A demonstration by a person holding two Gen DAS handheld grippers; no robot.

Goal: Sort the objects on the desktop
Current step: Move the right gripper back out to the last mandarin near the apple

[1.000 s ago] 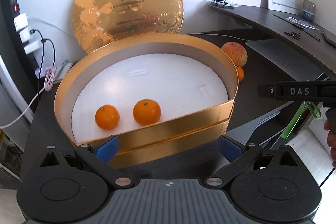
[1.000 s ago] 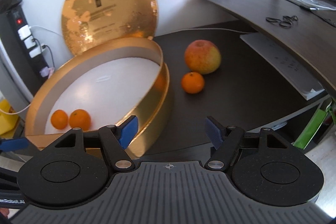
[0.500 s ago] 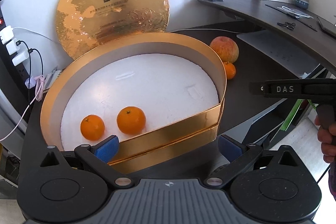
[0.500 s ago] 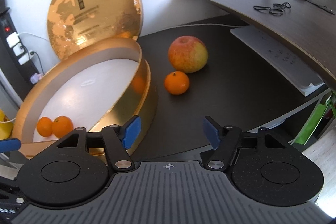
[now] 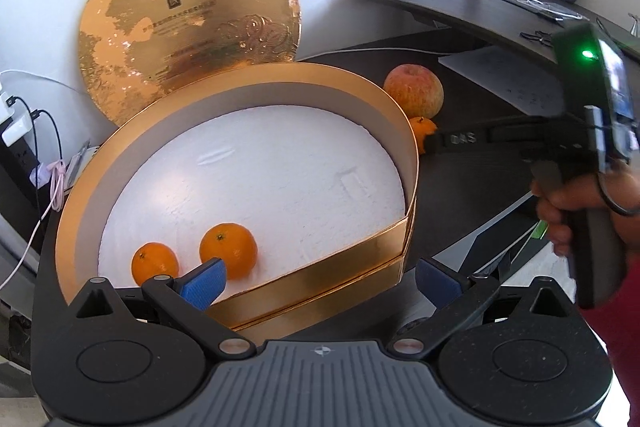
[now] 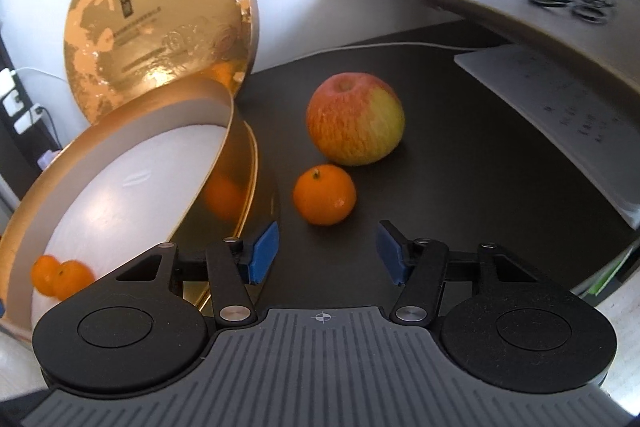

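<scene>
With the right gripper [image 6: 326, 253] wide open and empty just short of the loose tangerine [image 6: 324, 194], a nudge risked rolling it into the apple [image 6: 355, 118]; the left gripper [image 5: 318, 281] gaped empty at the gold box [image 5: 320, 279].

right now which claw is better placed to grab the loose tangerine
Right claw: open, with the tangerine just ahead between its fingers. Left claw faces the box.

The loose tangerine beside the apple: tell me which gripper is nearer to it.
Right. The right gripper sits open just short of the loose tangerine. The left gripper is at the gold box's near wall, the box between it and that tangerine.
</scene>
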